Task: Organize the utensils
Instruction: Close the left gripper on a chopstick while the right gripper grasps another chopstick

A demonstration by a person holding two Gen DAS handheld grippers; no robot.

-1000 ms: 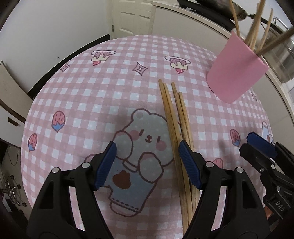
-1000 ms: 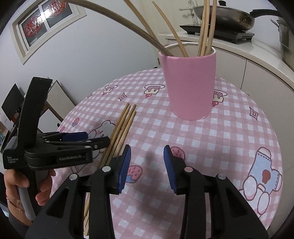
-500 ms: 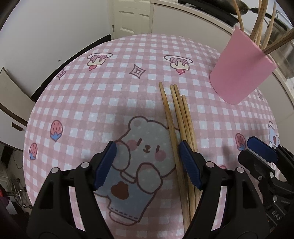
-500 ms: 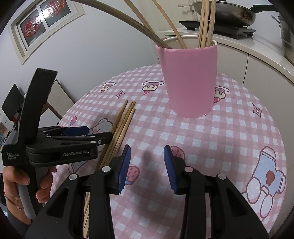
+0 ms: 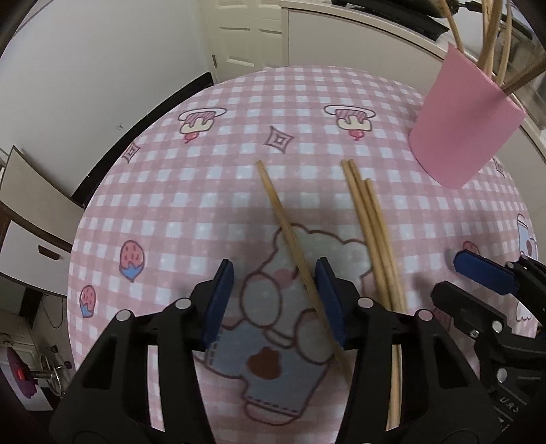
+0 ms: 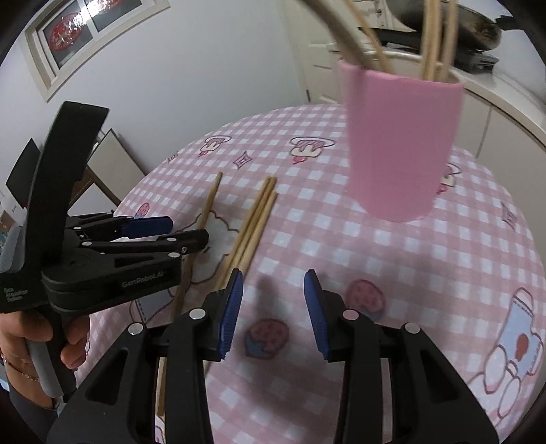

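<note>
One chopstick slid to 9 o'clock off the three-chopstick bundle; my left gripper jaws just narrowed around it, right gripper narrow, empty.

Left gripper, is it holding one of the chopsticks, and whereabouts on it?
No. The left gripper, jaws just closing, has the lone chopstick against its right pad near mid-length, not clamped. Right gripper is empty.

pink cup: blurred in the right wrist view; in the left wrist view its far side is cut by the picture's edge.
sticks in cup: tops run out of frame, count unclear.
three chopsticks: near ends hidden behind the left tongs.
single chopstick: whether the pads touch it cannot be told.
pan: blurred, partly cut off.
</note>
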